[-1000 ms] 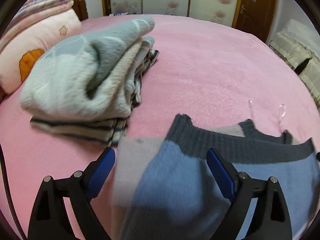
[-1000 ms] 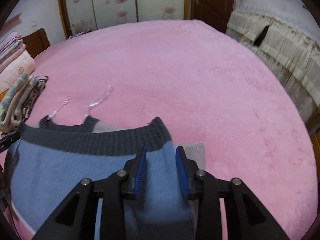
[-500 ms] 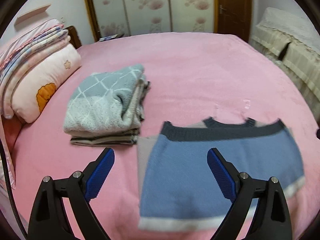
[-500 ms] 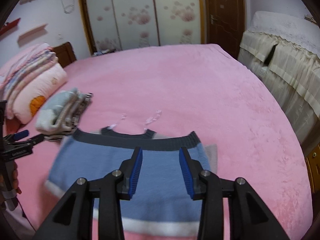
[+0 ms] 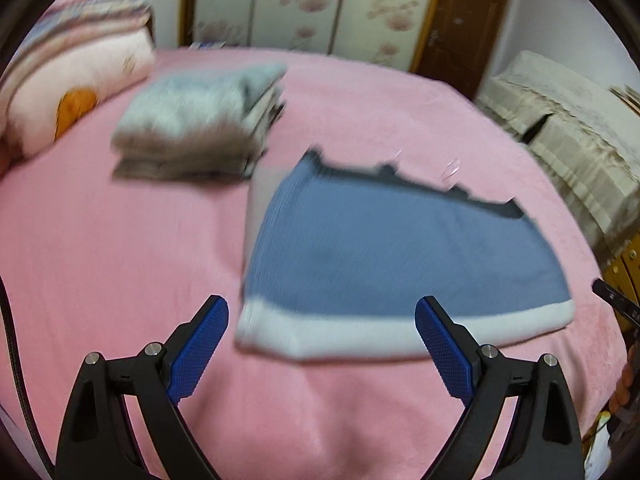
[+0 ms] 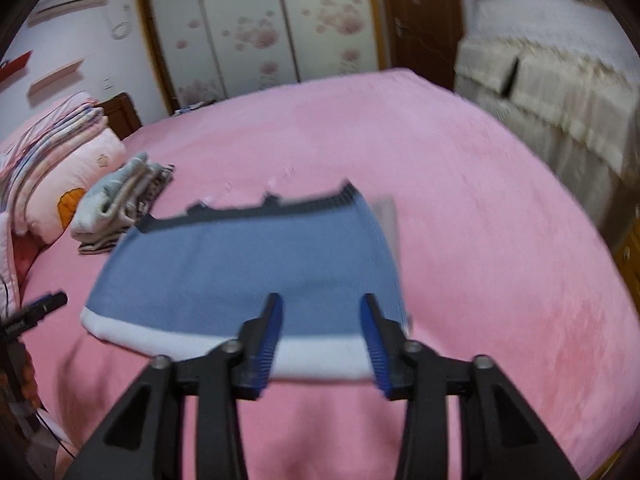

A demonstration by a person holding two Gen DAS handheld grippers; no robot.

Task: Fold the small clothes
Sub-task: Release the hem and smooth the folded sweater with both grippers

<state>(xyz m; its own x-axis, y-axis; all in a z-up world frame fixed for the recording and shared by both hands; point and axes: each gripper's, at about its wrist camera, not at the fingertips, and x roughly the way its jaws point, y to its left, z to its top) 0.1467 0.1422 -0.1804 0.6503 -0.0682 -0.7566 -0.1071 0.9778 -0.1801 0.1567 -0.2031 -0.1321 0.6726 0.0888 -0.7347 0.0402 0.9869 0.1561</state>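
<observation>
Two grippers, both empty, both hanging short of the blue knit garment [image 5: 400, 256], which serves as landmark. Left gripper [image 5: 322, 334]: jaws spread wide, nothing between them, hovering off the garment's white hem. Right gripper [image 6: 322, 330]: jaws apart with a narrower gap, having just been closing, hem visible through the gap but pads not on it.

The garment lies flat on the pink bedspread [image 5: 120, 260], white hem nearest, dark ribbed band at the far edge, a pale layer poking out along one side.

Risks, as judged:
- Pinching only the top layer at the hem would peel the fold open.
- A jaw digging deep could grab plush bedspread too.
- Beyond the garment's far left corner sits the folded stack [image 5: 200, 120], very near; dragging could nudge or topple it.
</observation>
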